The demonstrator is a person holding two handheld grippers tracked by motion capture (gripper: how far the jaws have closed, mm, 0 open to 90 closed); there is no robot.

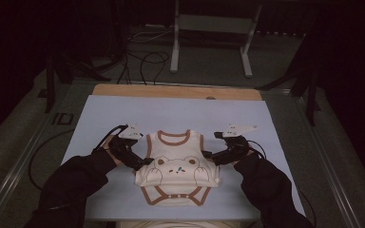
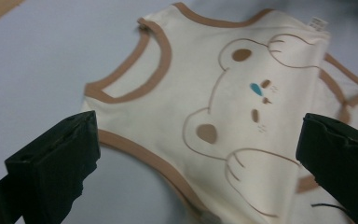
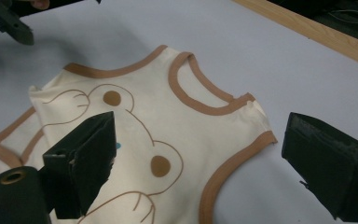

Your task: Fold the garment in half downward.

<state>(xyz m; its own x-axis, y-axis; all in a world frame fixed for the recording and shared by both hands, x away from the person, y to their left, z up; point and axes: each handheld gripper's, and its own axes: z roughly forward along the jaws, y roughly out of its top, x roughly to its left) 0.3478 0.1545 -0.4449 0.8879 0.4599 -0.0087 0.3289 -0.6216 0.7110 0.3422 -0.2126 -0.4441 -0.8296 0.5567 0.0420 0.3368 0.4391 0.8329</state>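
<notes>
A cream baby bodysuit (image 1: 178,166) with brown trim and a bear print lies front up on the mat, neck hole away from me. My left gripper (image 1: 144,164) is at the bodysuit's left side by the armhole. In the left gripper view it (image 2: 196,163) stands open, the left armhole edge and bear print (image 2: 242,107) between its jaws and below them. My right gripper (image 1: 210,156) is at the bodysuit's right armhole. In the right gripper view it (image 3: 200,158) is open, its jaws either side of the shoulder and trimmed armhole edge (image 3: 223,172). Neither holds cloth.
A pale blue mat (image 1: 123,114) covers the table, with a strip of bare wood (image 1: 171,91) at its far edge. Beyond the table are floor cables (image 1: 145,61) and a metal stand (image 1: 209,28). The left gripper's jaw (image 3: 9,23) shows far off in the right gripper view.
</notes>
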